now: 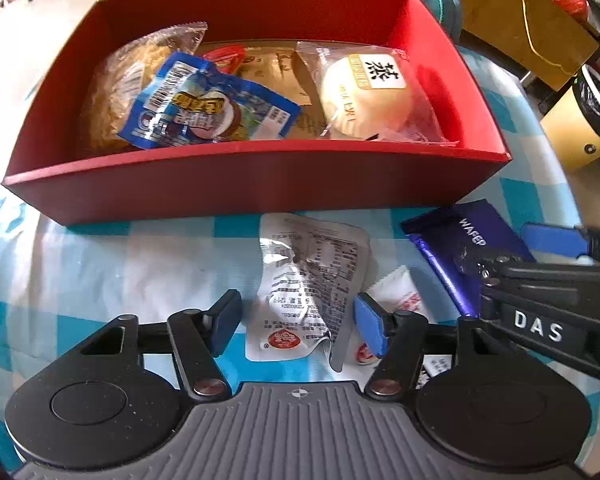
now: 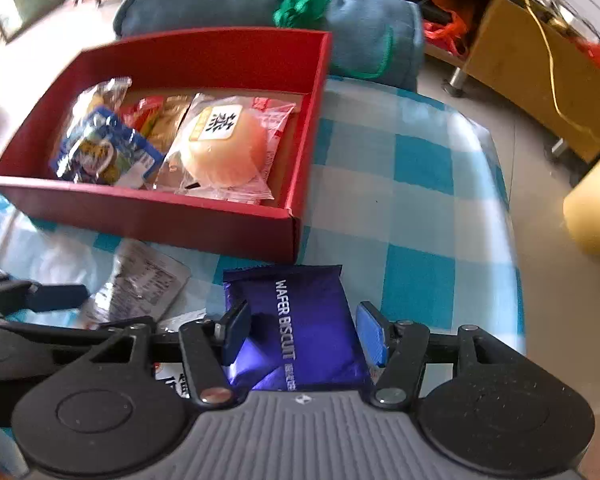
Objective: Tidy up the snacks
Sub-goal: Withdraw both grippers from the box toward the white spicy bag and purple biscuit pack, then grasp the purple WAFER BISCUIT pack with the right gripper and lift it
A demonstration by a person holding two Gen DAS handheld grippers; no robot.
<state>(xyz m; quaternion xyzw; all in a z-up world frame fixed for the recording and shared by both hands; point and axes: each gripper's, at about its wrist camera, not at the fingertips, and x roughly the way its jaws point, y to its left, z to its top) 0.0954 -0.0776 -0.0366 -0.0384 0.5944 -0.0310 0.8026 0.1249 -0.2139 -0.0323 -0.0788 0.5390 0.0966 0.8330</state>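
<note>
Left wrist view: the silver packet lies on the checked counter just before the red box, between the left gripper's half-open fingers, untouched. Close squarely across its middle. The right gripper straddles the purple wafer pack likewise, not yet pinching.

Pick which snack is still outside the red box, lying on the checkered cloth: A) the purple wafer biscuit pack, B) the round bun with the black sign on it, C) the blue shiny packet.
A: the purple wafer biscuit pack lies on the checkered cloth in front of the red box, between the right gripper's jaws.
</note>
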